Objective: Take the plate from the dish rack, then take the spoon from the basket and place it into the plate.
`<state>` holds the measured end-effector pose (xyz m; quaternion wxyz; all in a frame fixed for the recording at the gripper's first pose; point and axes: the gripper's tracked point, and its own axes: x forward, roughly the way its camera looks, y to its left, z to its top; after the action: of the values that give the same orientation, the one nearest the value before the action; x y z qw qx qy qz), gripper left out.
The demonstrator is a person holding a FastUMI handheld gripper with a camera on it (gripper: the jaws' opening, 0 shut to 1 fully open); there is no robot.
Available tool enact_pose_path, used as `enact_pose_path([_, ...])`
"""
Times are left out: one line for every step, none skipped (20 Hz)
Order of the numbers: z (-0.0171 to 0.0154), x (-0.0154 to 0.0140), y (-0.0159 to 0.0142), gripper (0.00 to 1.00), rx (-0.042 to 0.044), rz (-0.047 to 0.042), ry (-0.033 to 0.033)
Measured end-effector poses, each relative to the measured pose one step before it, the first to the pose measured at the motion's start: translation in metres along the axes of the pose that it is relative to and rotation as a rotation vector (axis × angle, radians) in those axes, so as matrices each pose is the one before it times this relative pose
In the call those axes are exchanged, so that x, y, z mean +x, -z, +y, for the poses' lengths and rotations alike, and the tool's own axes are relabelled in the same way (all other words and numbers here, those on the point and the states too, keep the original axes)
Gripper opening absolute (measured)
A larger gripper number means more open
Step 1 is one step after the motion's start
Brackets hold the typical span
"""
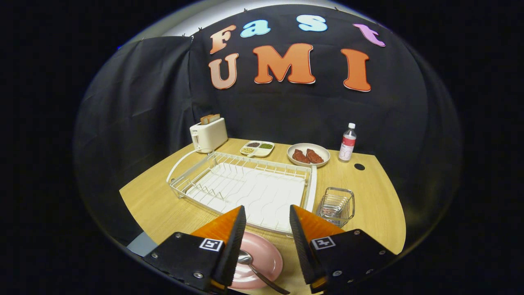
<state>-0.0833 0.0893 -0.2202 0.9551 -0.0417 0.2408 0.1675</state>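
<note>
A pink plate (262,258) lies flat on the wooden table, below and between my fingers, near the table's front edge. A metal spoon (251,264) rests in the plate, its bowl toward the left finger and its handle running out over the plate's near rim. My gripper (267,217) hovers above them, open, with nothing between its fingers. The white wire dish rack (245,184) stands just beyond the fingertips and holds no dishes. The small wire basket (336,205) sits to the right of the rack, beyond the right finger.
At the back of the table stand a white toaster (208,134) with bread in it, a divided dish of seeds (257,148), a beige plate with two pieces of meat (308,155) and a plastic bottle (348,142). A dark hole (359,166) marks the tabletop.
</note>
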Motion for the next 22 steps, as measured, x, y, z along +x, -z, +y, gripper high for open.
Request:
enact_pose_path([-0.00213, -0.00237, -0.00940, 0.70, 0.00114, -0.01592, 0.00895])
enact_pose_path([-0.00067, -0.00360, -0.01108, 0.73, 0.00258, -0.02121, 0.00657])
enact_pose_path([-0.00069, -0.00375, -0.01292, 0.77, 0.00308, -0.02558, 0.00523])
enact_pose_path([-0.00104, -0.00314, -0.01217, 0.79, 0.00242, -0.02441, 0.00524])
enact_pose_path([-0.00084, -0.00200, -0.01033, 0.83, 0.00019, -0.02073, 0.00611])
enact_pose_path([-0.00197, -0.00311, -0.01115, 0.86, -0.00233, -0.02181, 0.00900])
enact_pose_path([-0.00102, -0.00306, -0.01123, 0.89, -0.00202, -0.02076, 0.00709])
enact_pose_path([-0.00078, -0.00233, -0.00973, 0.91, -0.00108, -0.01903, 0.00673])
enact_pose_path([-0.00023, -0.00087, -0.01003, 0.94, 0.00214, -0.02103, 0.00566])
enact_pose_path([-0.00046, -0.00141, -0.00930, 0.95, 0.00156, -0.01984, 0.00502])
enact_pose_path([-0.00131, -0.00241, -0.00964, 0.97, -0.00023, -0.01753, 0.00725])
enact_pose_path([-0.00116, -0.00019, -0.00603, 0.97, -0.00579, -0.00975, 0.00793])
enact_pose_path([-0.00212, -0.00159, -0.00603, 0.97, -0.00664, -0.00912, 0.01221])
enact_pose_path([-0.00086, -0.00106, -0.00795, 0.97, -0.00026, -0.01589, 0.01085])
enact_pose_path([0.00067, -0.00061, -0.00764, 0.97, 0.00635, -0.01452, 0.00493])
enact_pose_path([0.00154, -0.00108, -0.00715, 0.97, 0.00681, -0.01309, 0.00079])
enact_pose_path([-0.00156, -0.00037, -0.00744, 0.97, 0.00468, -0.01548, 0.00822])
enact_pose_path([-0.00103, -0.00045, -0.00559, 0.97, 0.00250, -0.01157, 0.00646])
enact_pose_path([-0.00140, -0.00070, -0.00526, 0.97, 0.00166, -0.00998, 0.00810])
enact_pose_path([-0.00166, -0.00093, -0.00448, 0.97, 0.00013, -0.00924, 0.00717])
enact_pose_path([-0.00069, -0.00040, -0.00384, 0.97, 0.00132, -0.00638, 0.00473])
enact_pose_path([-0.00125, -0.00052, -0.00330, 0.97, 0.00264, -0.00672, 0.00454])
